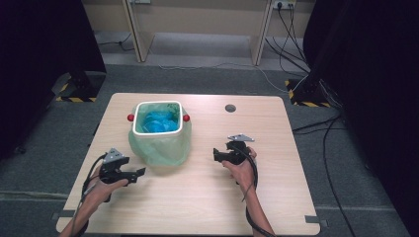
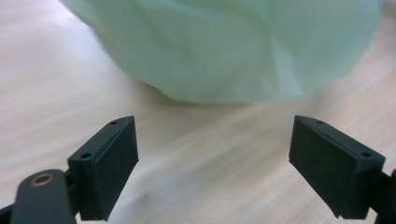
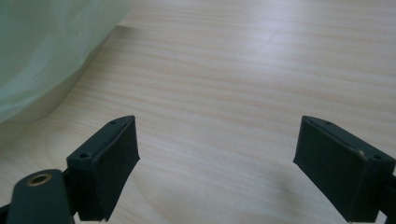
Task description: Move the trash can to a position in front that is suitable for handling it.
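Note:
A small white bin [image 1: 158, 131] stands on the wooden table [image 1: 276, 148], lined with a pale green bag [image 1: 163, 148] whose skirt hangs down its outside; blue crumpled material [image 1: 159, 121] lies inside. Two red knobs [image 1: 186, 118] stick out at the rim. My left gripper [image 1: 143, 171] is open, low over the table at the bin's front left, pointing at the green bag [image 2: 233, 51] with nothing between its jaws. My right gripper [image 1: 215, 154] is open to the bin's right, jaws toward it, with the bag's edge [image 3: 42, 51] at the left of its view.
A dark round grommet [image 1: 230, 108] sits in the table near its far edge. Bare wood stretches across the table's front and right [image 3: 261, 70]. Cables [image 1: 291, 39] and stand bases lie on the grey floor beyond the table.

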The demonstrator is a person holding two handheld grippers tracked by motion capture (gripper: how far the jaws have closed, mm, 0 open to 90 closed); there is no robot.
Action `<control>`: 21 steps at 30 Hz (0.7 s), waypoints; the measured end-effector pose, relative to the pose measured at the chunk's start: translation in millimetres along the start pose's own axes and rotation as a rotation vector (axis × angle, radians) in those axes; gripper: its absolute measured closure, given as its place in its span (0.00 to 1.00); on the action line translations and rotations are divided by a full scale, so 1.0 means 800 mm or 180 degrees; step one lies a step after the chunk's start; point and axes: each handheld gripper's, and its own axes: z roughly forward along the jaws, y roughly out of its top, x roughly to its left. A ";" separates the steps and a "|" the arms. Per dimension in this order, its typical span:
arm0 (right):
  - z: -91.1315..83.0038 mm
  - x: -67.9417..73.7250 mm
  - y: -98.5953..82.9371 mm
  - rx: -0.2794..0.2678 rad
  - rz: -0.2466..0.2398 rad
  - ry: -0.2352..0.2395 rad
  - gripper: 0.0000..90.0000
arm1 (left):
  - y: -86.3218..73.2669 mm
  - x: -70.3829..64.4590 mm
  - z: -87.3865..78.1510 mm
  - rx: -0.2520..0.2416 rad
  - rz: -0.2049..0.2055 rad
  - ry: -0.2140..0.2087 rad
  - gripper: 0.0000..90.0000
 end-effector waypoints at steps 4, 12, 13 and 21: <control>0.010 0.012 0.016 -0.0004 0.0030 0.0091 0.16 | 0.010 0.030 -0.012 -0.0067 -0.0143 0.0165 0.17; 0.031 0.042 0.045 0.0028 -0.0044 0.0178 0.16 | 0.018 0.063 -0.003 -0.0108 -0.0425 0.0325 0.17; 0.034 0.046 0.048 0.0051 -0.0072 0.0180 0.16 | 0.022 0.068 -0.001 -0.0120 -0.0465 0.0343 0.17; 0.055 0.070 0.068 0.0106 -0.0086 0.0225 0.16 | 0.064 0.097 0.027 -0.0129 -0.0515 0.0457 0.17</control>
